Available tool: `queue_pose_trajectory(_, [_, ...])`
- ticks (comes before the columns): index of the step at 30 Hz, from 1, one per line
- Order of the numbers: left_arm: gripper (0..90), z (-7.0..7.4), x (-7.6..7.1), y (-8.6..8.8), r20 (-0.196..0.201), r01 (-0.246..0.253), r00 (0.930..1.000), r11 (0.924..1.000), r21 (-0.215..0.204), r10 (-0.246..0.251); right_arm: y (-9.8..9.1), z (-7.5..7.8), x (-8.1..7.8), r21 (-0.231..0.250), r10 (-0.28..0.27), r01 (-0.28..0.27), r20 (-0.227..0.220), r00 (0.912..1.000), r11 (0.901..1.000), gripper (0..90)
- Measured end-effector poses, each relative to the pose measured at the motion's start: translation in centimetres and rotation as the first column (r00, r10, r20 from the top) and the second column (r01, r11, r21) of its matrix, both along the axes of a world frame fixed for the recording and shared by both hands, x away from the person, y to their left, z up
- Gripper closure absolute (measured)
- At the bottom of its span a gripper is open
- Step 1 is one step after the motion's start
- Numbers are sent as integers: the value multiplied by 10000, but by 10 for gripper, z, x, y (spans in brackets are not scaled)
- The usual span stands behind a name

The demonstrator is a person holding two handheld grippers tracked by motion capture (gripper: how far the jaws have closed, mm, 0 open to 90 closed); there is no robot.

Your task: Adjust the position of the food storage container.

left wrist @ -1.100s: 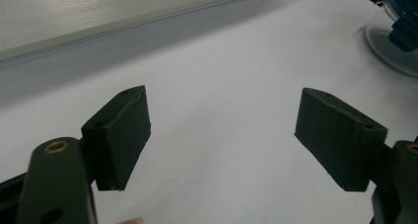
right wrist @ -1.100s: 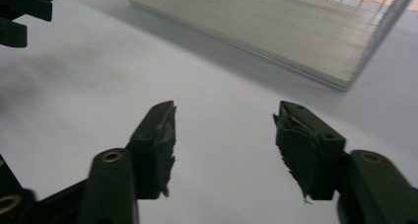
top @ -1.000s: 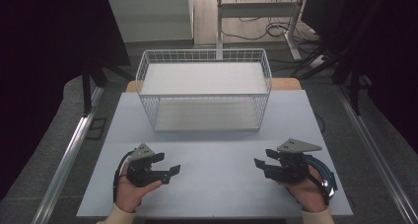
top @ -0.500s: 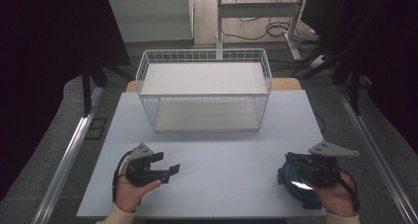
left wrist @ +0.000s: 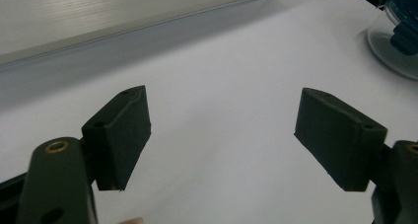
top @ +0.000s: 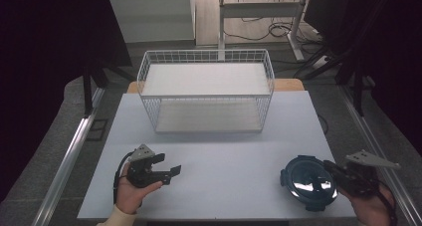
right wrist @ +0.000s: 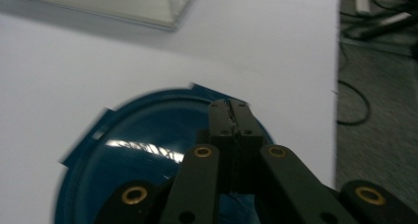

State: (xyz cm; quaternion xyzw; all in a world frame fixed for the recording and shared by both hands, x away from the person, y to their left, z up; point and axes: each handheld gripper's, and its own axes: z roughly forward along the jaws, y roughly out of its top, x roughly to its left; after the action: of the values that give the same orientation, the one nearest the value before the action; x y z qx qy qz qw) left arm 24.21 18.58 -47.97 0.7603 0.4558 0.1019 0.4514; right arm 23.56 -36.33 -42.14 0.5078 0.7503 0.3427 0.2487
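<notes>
I am holding my right gripper (top: 332,169) low over the pale grey table (top: 224,151), at about four o'clock on the tabletop in the high view, and its two black jaws have just been closing; in the right gripper view they are pressing flat against each other with nothing between them. They are lying above the round container with a dark blue plastic lid (top: 308,182), whose rim is bearing small locking tabs and whose glossy top is throwing back a bright streak of the room's light. In the right gripper view the lid (right wrist: 148,155) is spreading wide beneath my jaws, a little blurred, with a tab jutting at its ten o'clock edge; I cannot tell whether the jaw tips are touching the lid or hanging just above it. In the left gripper view the container (left wrist: 397,34) is sitting at two o'clock, where a clear glassy wall is showing under the blue top. My left gripper (top: 166,172) is resting in my left hand (top: 130,196) at about seven o'clock on the table, well apart from the container, its jaws standing wide apart over bare tabletop and holding nothing. The white wire basket (top: 206,69) is standing at twelve o'clock, near the far edge.
</notes>
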Motion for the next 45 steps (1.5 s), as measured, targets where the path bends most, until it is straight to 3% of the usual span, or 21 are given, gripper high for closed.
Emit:
queue_pose_trajectory(1, [211, 0, 0, 0, -21, -2, 10000, 10000, 14, 2, -9, -3, -3, -93, -373, 372, -91, 9993, 9993, 894])
queue_pose_trajectory(5, [211, -1, 1, 0, -58, 5, 10000, 10000, 48, -5, -26, -12, -8, -348, -995, 985, -269, 9947, 9945, 894])
queue_pose_trajectory(6, [211, -1, 1, 0, -58, 5, 10000, 10000, 48, -5, -26, -12, -8, -348, -995, 985, -269, 9947, 9945, 894])
queue_pose_trajectory(9, [211, -2, 1, -1, -71, 11, 10000, 10000, 62, -10, -33, -18, -12, -1023, -1447, 1397, -430, 9885, 9849, 895])
queue_pose_trajectory(13, [211, -2, 1, -2, -107, 25, 9999, 9999, 100, -24, -42, -29, -12, -1217, -1689, 1568, -961, 9809, 9801, 895])
queue_pose_trajectory(18, [212, -3, 2, -3, -141, 58, 9999, 9999, 130, -56, -40, -36, -10, -1400, -1604, 1420, -1306, 9784, 9799, 895])
queue_pose_trajectory(19, [211, -4, 2, -3, -144, 61, 9999, 9999, 131, -59, -35, -39, -8, -1688, -1550, 1295, -1473, 9769, 9771, 895])
queue_pose_trajectory(23, [211, -3, 2, -3, -127, 36, 9999, 9999, 124, -34, -29, -43, -6, -1984, -1484, 1137, -1697, 9743, 9735, 896])
queue_pose_trajectory(45, [212, -5, 2, -5, -167, 78, 9998, 9997, 211, -75, -26, -43, -7, -1684, -1340, 981, -2171, 9669, 9808, 898])
